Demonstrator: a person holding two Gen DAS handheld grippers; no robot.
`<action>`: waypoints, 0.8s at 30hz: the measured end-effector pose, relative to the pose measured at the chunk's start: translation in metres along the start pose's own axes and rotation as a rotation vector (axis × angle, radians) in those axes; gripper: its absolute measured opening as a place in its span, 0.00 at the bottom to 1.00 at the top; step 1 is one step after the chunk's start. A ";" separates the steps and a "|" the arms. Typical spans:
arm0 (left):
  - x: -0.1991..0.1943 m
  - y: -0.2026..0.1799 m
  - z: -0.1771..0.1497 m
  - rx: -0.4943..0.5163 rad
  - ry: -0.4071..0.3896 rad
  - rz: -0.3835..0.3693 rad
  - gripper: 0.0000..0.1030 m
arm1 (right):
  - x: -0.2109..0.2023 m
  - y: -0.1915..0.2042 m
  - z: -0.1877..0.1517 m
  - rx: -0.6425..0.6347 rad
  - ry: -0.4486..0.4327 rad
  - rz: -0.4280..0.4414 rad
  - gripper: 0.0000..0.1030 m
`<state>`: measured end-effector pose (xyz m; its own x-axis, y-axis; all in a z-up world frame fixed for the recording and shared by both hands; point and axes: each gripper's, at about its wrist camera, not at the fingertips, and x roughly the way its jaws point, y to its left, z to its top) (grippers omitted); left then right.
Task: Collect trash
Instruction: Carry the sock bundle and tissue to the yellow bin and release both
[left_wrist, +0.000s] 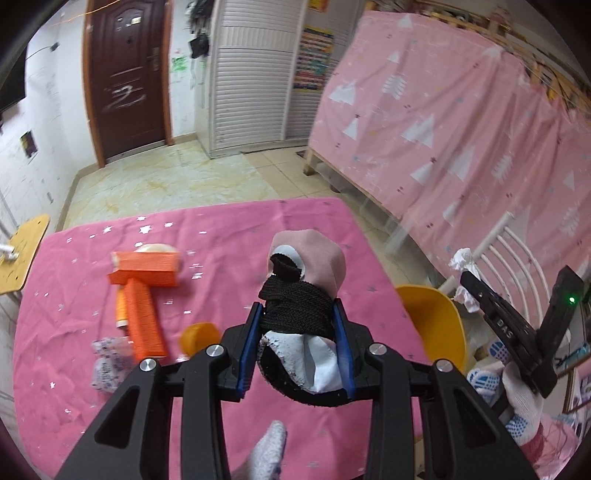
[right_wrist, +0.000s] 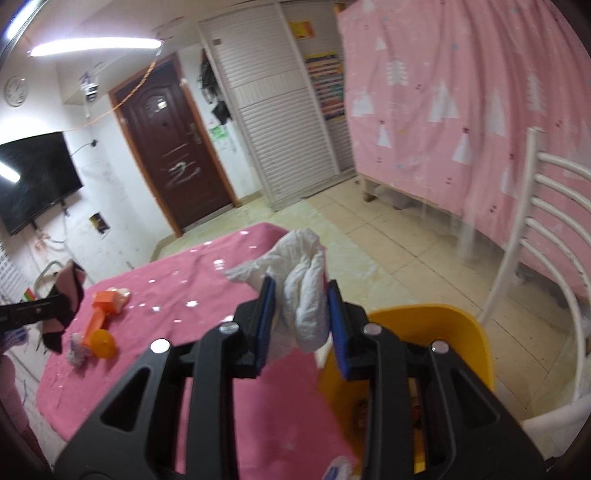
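Table: a surface under a pink star-print cloth (left_wrist: 92, 387) fills the lower half of both wrist views; tiled floor beyond it, a dark brown door and white slatted cupboards at the far wall
Curtain: a pink curtain with white tree shapes (left_wrist: 461, 122) hangs along the right side of the room; a white slat-backed chair (right_wrist: 546, 229) stands in front of it
Bin: a yellow bin (right_wrist: 476, 332) sits just off the table's right edge, below the right gripper; something lies inside it, too dim to name
Left gripper: the left gripper (left_wrist: 299, 328) has its blue pads pressed on a rolled bundle of pink, black and white cloth (left_wrist: 306, 266); the bundle is lifted clear above the table, its pink end sticking out past the fingertips; a gloved fingertip shows at the bottom of that view
Right gripper: the right gripper (right_wrist: 301, 314) is clamped on a crumpled white tissue (right_wrist: 306, 280); the tissue is off the table, over its right edge and beside the bin's rim; in the left wrist view a hand in a white glove with blue dots (left_wrist: 517, 384) carries this gripper
Left on the table: an orange ribbed T-shaped block (left_wrist: 142, 295) lies on the far left part of the cloth; an orange cap (left_wrist: 197, 336) rests just beside its near end; a small white-and-purple crumpled wrapper (left_wrist: 109, 358) lies next to both
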<state>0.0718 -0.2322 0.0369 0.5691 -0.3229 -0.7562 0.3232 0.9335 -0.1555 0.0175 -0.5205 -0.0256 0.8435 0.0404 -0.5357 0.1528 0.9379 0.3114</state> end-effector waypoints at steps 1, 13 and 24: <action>0.002 -0.006 0.000 0.011 0.005 -0.009 0.27 | -0.001 -0.004 -0.001 0.002 -0.002 -0.013 0.27; 0.033 -0.081 -0.003 0.123 0.055 -0.150 0.27 | 0.003 -0.058 -0.012 0.077 0.006 -0.096 0.44; 0.072 -0.153 -0.001 0.189 0.107 -0.273 0.27 | -0.025 -0.086 -0.003 0.191 -0.099 -0.091 0.50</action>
<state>0.0626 -0.3979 0.0050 0.3633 -0.5289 -0.7670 0.5922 0.7666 -0.2481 -0.0189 -0.6006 -0.0413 0.8665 -0.0843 -0.4920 0.3176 0.8534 0.4132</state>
